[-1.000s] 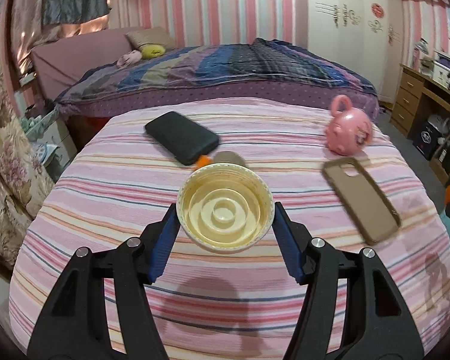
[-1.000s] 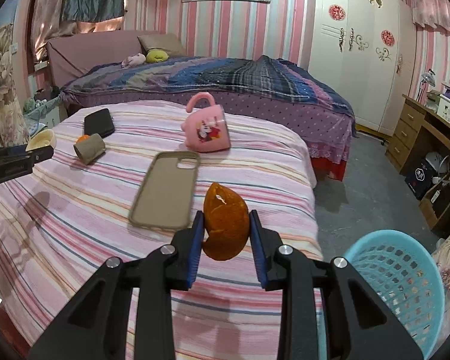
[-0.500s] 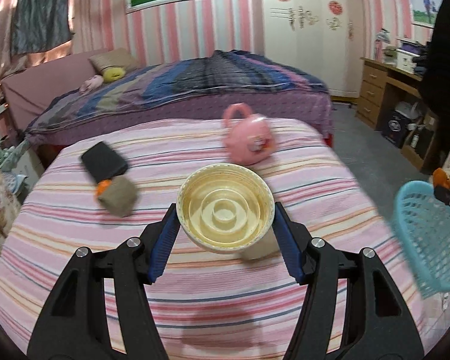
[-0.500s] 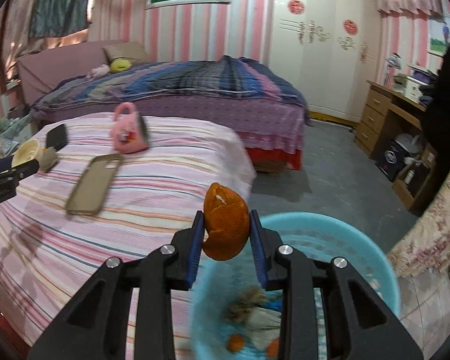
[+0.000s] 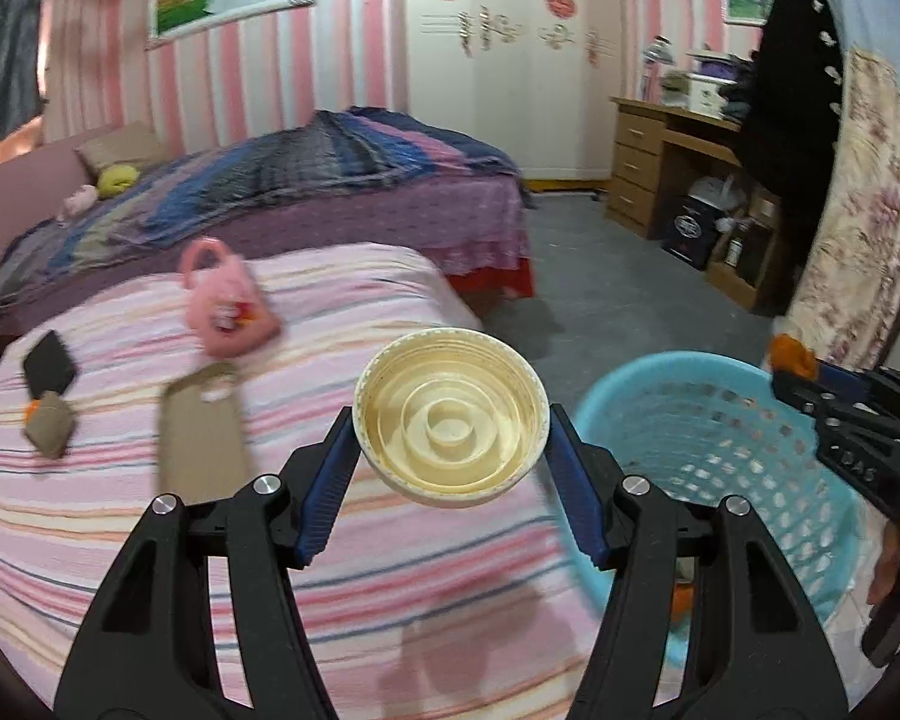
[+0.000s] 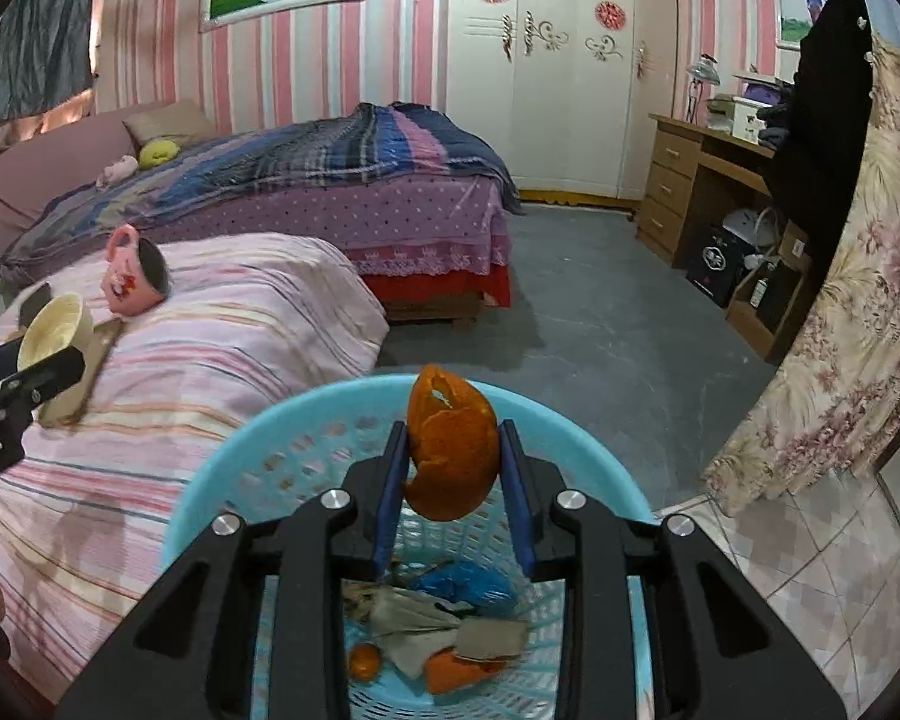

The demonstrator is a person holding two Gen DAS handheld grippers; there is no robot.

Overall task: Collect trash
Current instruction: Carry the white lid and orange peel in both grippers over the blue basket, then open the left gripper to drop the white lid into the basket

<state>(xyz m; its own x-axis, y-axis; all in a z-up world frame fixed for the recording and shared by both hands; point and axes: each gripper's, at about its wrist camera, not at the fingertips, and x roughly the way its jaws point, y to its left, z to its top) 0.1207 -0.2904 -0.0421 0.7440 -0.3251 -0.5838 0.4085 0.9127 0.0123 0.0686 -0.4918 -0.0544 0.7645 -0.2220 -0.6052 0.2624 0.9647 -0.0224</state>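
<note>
My left gripper (image 5: pixel 450 462) is shut on a cream plastic lid (image 5: pixel 451 415), held above the striped bed's right edge, left of the blue basket (image 5: pixel 720 396). My right gripper (image 6: pixel 452 480) is shut on an orange peel (image 6: pixel 450 450) and holds it over the blue basket (image 6: pixel 258 438), which holds paper scraps, a blue wrapper and orange bits. The right gripper and its peel (image 5: pixel 792 354) show at the right of the left wrist view. The left gripper with the lid (image 6: pixel 51 327) shows at the left of the right wrist view.
On the pink striped bed (image 5: pixel 120 540) lie a pink mug (image 5: pixel 228 300), a tan phone case (image 5: pixel 201 438), a black phone (image 5: pixel 48 363) and a small brown object (image 5: pixel 48 426). A wooden desk (image 6: pixel 702 180) and a floral curtain (image 6: pixel 858 330) stand to the right.
Both grippers have swung right, from over the bed toward the basket. The right one now holds the peel above the basket's inside; the left one nears the basket's rim.
</note>
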